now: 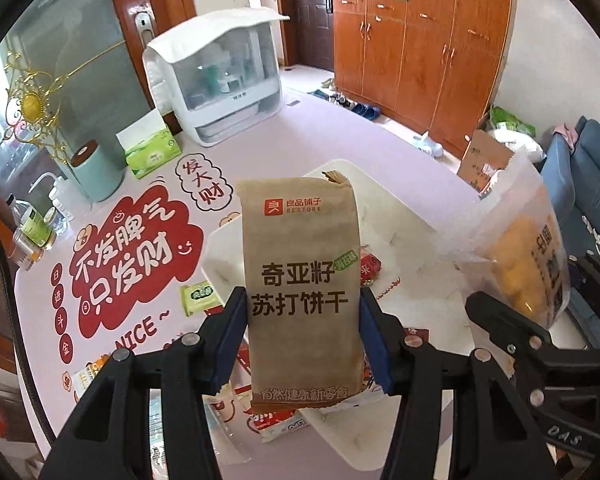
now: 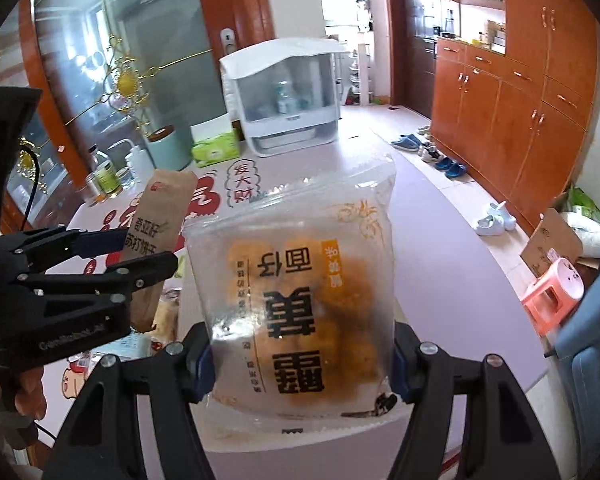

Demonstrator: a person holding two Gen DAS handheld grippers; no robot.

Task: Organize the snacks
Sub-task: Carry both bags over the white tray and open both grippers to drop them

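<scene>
My left gripper (image 1: 302, 312) is shut on a brown soda cracker packet (image 1: 300, 272) and holds it upright above a white tray (image 1: 404, 248). The packet also shows in the right wrist view (image 2: 162, 216), with the left gripper (image 2: 140, 250) on it. My right gripper (image 2: 302, 344) is shut on a clear bag of yellow-brown snacks (image 2: 296, 292), held upright over the white tray (image 2: 380, 436). That bag shows at the right of the left wrist view (image 1: 524, 256), with the right gripper (image 1: 500, 312) below it.
Loose snack packets lie on the table: a green one (image 1: 198, 294), a red one (image 1: 370, 266) in the tray, others under the left gripper (image 1: 276, 428). At the back stand a white storage box (image 1: 224, 76), a tissue box (image 1: 152, 154), a green canister (image 1: 94, 172) and bottles (image 1: 36, 228).
</scene>
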